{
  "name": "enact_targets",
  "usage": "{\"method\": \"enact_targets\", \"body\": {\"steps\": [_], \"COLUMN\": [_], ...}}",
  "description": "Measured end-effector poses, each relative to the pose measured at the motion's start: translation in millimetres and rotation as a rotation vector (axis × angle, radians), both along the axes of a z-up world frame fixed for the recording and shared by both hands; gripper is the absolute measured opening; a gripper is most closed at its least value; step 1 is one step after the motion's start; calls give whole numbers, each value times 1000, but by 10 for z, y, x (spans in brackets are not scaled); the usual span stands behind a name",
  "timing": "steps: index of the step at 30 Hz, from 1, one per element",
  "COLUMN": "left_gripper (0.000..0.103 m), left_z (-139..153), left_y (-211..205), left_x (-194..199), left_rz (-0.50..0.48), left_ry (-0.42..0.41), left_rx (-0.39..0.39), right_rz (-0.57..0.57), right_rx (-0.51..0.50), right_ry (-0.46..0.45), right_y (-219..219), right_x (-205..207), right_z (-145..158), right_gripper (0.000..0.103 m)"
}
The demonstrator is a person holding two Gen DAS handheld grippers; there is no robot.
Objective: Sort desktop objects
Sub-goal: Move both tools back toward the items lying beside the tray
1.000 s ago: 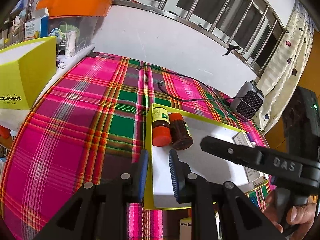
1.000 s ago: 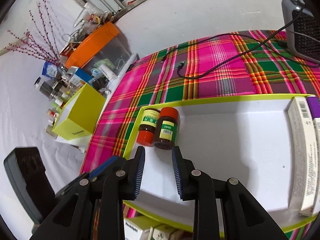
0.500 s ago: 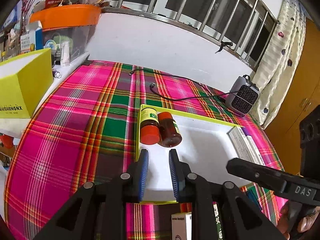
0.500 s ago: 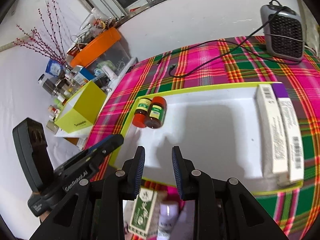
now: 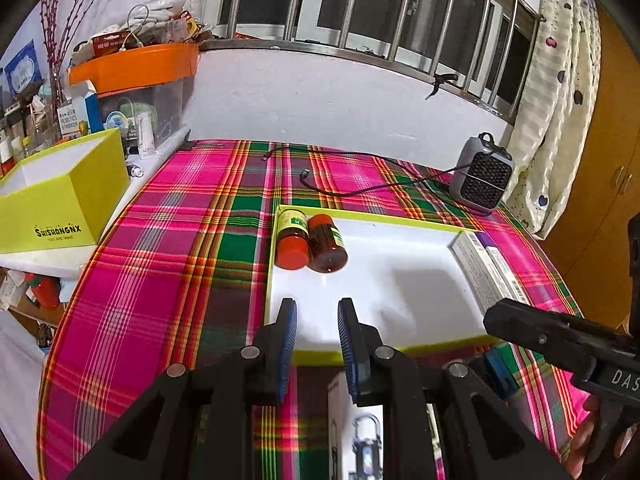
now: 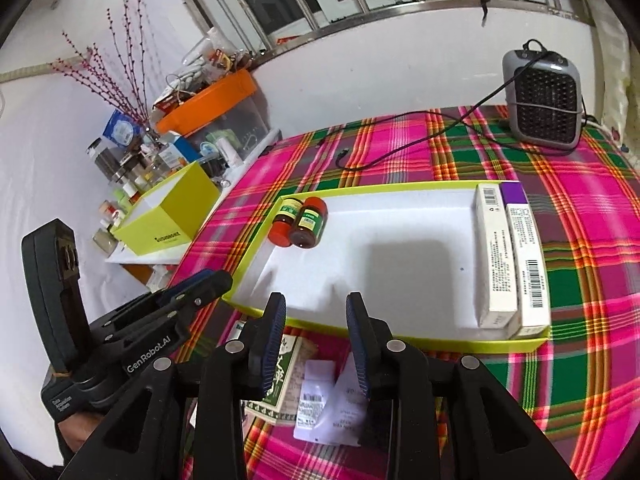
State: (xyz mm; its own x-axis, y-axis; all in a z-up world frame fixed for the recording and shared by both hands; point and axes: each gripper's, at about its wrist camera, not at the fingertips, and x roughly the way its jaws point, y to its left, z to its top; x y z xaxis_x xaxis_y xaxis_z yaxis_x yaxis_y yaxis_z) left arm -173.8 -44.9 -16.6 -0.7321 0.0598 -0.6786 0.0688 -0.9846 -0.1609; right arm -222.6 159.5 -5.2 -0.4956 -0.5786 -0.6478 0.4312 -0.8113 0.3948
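Presently both tongs are empty with jaws parted: the left gripper (image 5: 313, 330) hangs over the near rim of the yellow-edged tray (image 6: 404, 338), and the right gripper (image 6: 316, 328) hangs just short of that same rim. Nearest, outside the tray's near rim and under the right fingers, lie the unsorted items: a green printed carton (image 6: 282, 380) and white paper packets (image 6: 328, 400), flat on the plaid cloth (image 5: 168, 264). These look light and thin; the carton is likely stiff enough to be pinched across its long edges, while the packets are probably limp and slippery and would want a hold at an edge. A white box (image 5: 352, 432) lies below the left fingers, also short of the tray. Inside the tray, two red-capped bottles (image 6: 298, 222) lie on their sides, touching, in the far left corner; two long boxes (image 6: 512, 256) lie side by side against the right wall. Beyond the tray's far rim, a grey heater (image 6: 544, 98) stands with its black cable (image 5: 360, 190).
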Motion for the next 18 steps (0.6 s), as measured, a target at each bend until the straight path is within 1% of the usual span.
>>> {"method": "enact_targets", "body": {"steps": [18], "left_gripper": [22], "left_z": [82], "left_y": [242], "left_x": [235], "left_rz": [-9], "left_ry": [-2], "left_rx": [-70], "right_rz": [-34], "right_rx": [6], "right_ry": [31], "right_y": [289], "right_x": [270], "right_z": [16], "right_gripper": [33]}}
